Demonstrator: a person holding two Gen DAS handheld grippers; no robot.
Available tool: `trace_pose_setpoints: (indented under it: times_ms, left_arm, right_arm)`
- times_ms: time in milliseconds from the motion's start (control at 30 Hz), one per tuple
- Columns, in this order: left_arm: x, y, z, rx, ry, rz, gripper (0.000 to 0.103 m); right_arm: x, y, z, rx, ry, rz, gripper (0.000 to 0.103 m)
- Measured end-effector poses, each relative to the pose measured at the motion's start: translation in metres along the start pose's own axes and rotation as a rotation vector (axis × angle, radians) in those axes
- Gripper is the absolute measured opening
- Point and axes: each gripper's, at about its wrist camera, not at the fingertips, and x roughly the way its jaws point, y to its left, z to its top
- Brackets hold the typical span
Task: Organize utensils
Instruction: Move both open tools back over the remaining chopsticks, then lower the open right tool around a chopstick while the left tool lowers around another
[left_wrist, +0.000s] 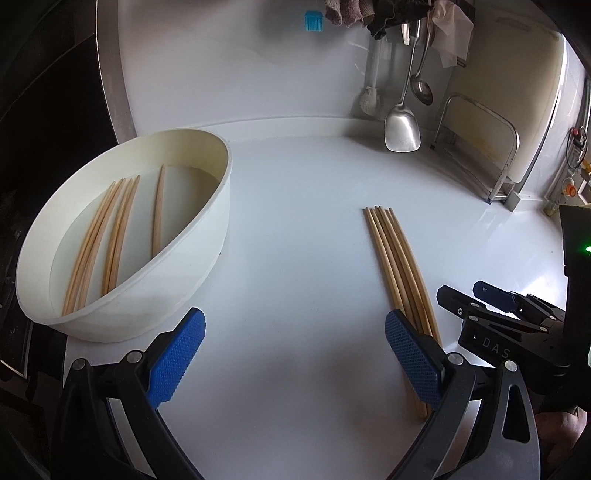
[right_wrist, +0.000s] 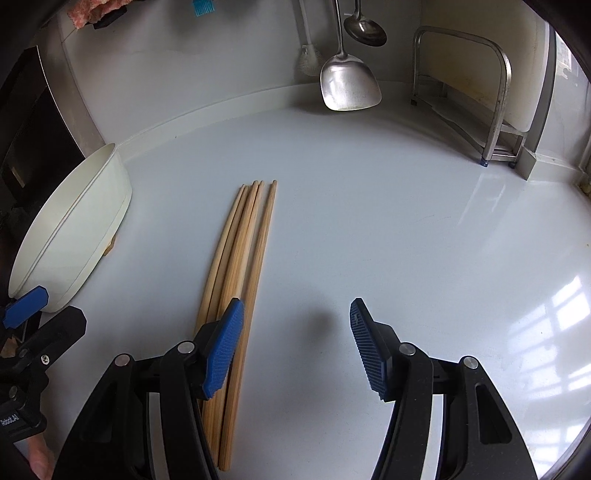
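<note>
Both hand-held grippers spread wide over a white counter, chopsticks between them.

Left wrist view: the left gripper (left_wrist: 293, 354) has its blue pads apart, holding nothing; the bundle of loose wooden chopsticks (left_wrist: 397, 266) lies just past its right finger, and the round white plastic basin (left_wrist: 207, 236) holding more wooden chopsticks (left_wrist: 110, 236) sits ahead to its left.
Right wrist view: the right gripper (right_wrist: 295, 347) is likewise spread and empty, the bundle (right_wrist: 240, 273) running under its left finger; a hanging steel spatula (right_wrist: 349, 83) is far ahead.
</note>
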Motion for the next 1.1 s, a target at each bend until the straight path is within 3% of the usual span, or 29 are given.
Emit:
trace_pose_setpoints:
  times_ms: [600,1100]
  left_arm:
    - [0.009,0.002,0.003,-0.046,0.001,-0.007,0.096]
    - [0.022,-0.019,0.004,-0.034,0.034,-0.008,0.096]
  right_arm:
    - [0.007,0.014,-0.003,-0.109,0.006,-0.056,0.057]
    - [0.001,0.01,-0.003,-0.191,-0.014,-0.103,0.057]
